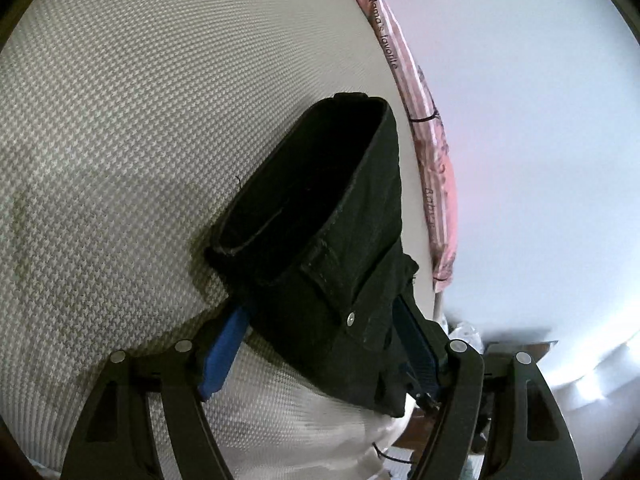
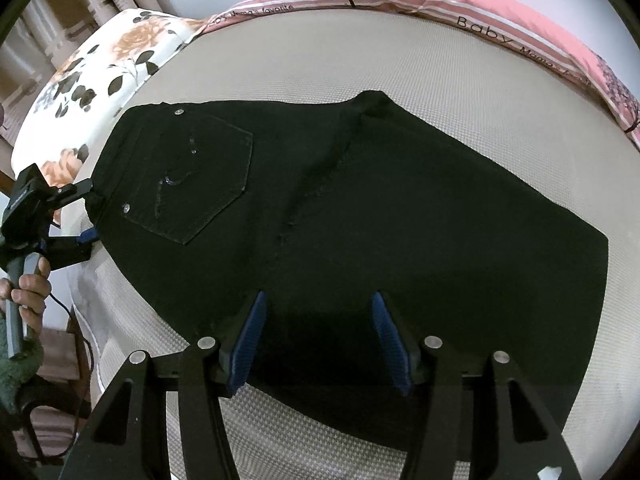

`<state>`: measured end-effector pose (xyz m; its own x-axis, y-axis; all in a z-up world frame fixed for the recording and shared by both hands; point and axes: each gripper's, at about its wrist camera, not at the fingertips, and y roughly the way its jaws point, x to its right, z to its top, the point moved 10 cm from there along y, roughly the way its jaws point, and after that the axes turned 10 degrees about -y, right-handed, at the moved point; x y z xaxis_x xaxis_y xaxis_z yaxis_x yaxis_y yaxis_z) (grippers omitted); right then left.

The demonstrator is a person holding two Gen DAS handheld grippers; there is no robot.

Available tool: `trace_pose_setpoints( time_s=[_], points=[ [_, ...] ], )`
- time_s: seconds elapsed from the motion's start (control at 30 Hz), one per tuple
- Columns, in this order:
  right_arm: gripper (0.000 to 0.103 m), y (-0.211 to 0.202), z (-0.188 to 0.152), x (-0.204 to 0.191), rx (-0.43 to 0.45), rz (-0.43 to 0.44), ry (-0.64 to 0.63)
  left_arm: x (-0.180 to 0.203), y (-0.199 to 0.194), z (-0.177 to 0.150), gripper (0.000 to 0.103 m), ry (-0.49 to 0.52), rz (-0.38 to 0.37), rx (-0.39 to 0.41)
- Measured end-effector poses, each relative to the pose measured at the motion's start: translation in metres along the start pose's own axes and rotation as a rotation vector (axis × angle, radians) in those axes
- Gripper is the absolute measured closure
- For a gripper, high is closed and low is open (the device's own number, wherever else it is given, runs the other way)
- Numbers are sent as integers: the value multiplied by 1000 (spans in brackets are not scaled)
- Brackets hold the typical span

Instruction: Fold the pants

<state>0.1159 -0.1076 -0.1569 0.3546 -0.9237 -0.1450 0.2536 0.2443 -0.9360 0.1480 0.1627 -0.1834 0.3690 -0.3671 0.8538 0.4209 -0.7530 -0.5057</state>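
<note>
On the bed: black pants (image 2: pixel 360 208) lie flat on my grey bumpy mattress (image 2: pixel 460 76), with the back pocket (image 2: pixel 200 184) facing up.

Left tongs: my left gripper (image 1: pixel 320 340) has its blue pads wide apart, with the waistband corner (image 1: pixel 320 216) between them. That corner looks bunched up and lifted off the mattress. I cannot tell if the pads really press on the cloth.

Right tongs: my right gripper (image 2: pixel 316 336) points down at the near edge of the pants. Its blue pads are about half apart and the dark cloth sits between them. I cannot tell if they pinch it.

Where the pants are: most of the cloth spreads out ahead of the right tongs. The waistband end is off to that tong's left, where the left tongs meet it.

My hand: I see a hand (image 2: pixel 28 292) on the left handle, beside the bed edge.

Around: a pink blanket (image 2: pixel 500 12) runs along the far side, past the pants. A flower pillow (image 2: pixel 100 64) sits far left of the right tongs.

What could go wrong: I think the left corner may slip out when I lift, because the pads are so wide. Then the fold would come out crooked.

Another worry: the waistband end sits close to the bed edge, so a tug that way could pull the pants off the side.
</note>
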Motion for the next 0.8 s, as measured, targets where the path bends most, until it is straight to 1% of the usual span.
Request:
trace_pose_setpoints(
  time_s=[0.17,0.3,0.33,0.4,0.5,0.53,0.57,0.6,0.67,0.73,0.77,0.8],
  points=[
    [49,3,2,-2,-4,9,20,6,1,8,30,96,4,18],
    [49,5,0,-2,-6,11,25,12,0,19,30,143,-36,62],
    [49,5,-1,-2,-8,12,27,14,2,22,30,157,-34,60],
    [49,4,-1,-1,-6,11,31,17,8,21,30,184,-6,54],
    [49,2,-2,1,4,5,35,16,14,18,37,234,52,65],
    [49,1,-2,2,6,3,37,16,15,18,42,245,71,72],
    [49,1,-1,3,8,2,41,14,15,18,49,245,96,80],
    [49,1,-1,4,11,2,47,13,15,20,53,236,113,85],
    [49,1,0,6,12,5,58,10,17,22,67,220,136,82],
    [49,-1,0,8,23,3,65,10,18,22,71,226,171,83],
    [49,-2,1,10,28,3,68,14,18,21,75,226,178,87],
    [49,-5,1,12,35,3,73,19,18,20,75,229,183,90]
  ],
)
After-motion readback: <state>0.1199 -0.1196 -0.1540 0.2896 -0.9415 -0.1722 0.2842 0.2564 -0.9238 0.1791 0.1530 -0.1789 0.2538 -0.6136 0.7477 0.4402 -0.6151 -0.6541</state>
